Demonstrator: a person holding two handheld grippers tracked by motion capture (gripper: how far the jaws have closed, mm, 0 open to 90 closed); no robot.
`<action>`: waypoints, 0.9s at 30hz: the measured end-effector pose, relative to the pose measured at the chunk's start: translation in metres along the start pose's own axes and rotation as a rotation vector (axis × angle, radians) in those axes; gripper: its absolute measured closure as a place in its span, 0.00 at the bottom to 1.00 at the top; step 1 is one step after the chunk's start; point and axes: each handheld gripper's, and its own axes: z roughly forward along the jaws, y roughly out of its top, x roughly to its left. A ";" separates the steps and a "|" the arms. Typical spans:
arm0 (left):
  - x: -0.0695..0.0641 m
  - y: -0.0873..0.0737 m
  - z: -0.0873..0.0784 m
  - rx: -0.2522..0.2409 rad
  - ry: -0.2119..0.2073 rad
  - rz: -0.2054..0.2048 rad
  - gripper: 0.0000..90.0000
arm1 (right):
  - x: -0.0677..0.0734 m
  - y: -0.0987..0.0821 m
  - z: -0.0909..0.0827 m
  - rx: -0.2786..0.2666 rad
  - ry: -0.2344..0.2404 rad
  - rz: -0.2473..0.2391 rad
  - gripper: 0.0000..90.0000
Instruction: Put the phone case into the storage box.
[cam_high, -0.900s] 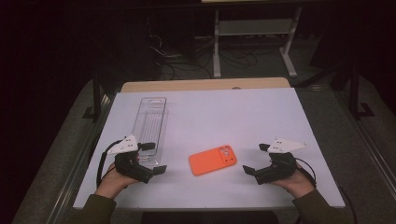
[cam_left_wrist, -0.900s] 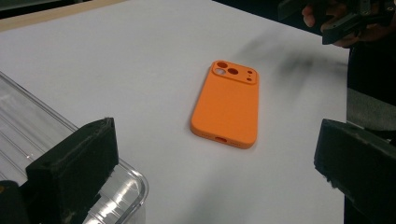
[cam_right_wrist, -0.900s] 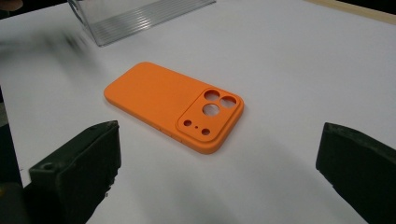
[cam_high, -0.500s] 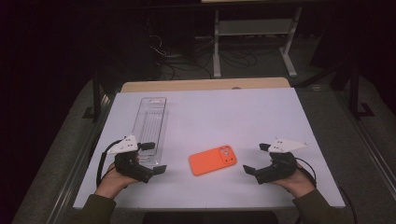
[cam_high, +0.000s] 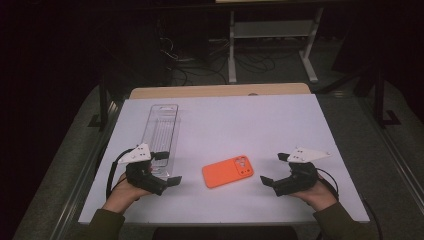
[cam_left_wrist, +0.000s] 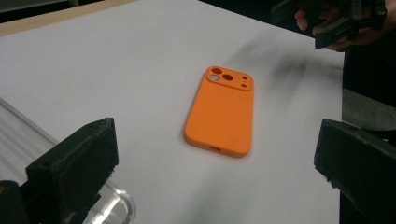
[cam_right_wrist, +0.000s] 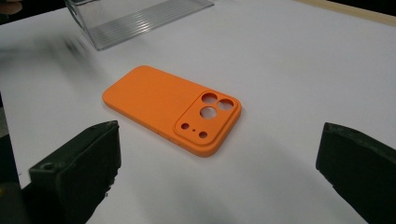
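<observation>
Your left gripper (cam_high: 167, 169) and right gripper (cam_high: 274, 169) both gape wide, holding nothing. The orange phone case (cam_high: 228, 171) lies flat between them. A clear tray (cam_high: 161, 131) sits just beside your left gripper.

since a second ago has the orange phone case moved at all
No. The orange phone case lies in the same spot, right of the clear tray's near end, on the white table.

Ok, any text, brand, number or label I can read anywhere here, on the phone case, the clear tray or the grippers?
None: no readable text.
Orange phone case: plain back, only camera cutouts, no logo.
Clear plastic tray: ribbed, unmarked.
Left gripper and right gripper: no legible markings.
White table top: blank.
</observation>
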 end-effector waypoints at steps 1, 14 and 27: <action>-0.001 0.001 0.002 0.001 -0.004 0.004 0.00 | 0.000 0.000 0.000 0.000 0.000 -0.001 0.00; -0.009 0.017 0.022 0.018 -0.035 0.020 0.00 | 0.001 0.000 0.001 0.001 0.002 -0.001 0.00; -0.014 0.029 0.052 0.056 -0.051 0.019 0.00 | 0.000 0.000 0.001 0.002 0.007 0.001 0.00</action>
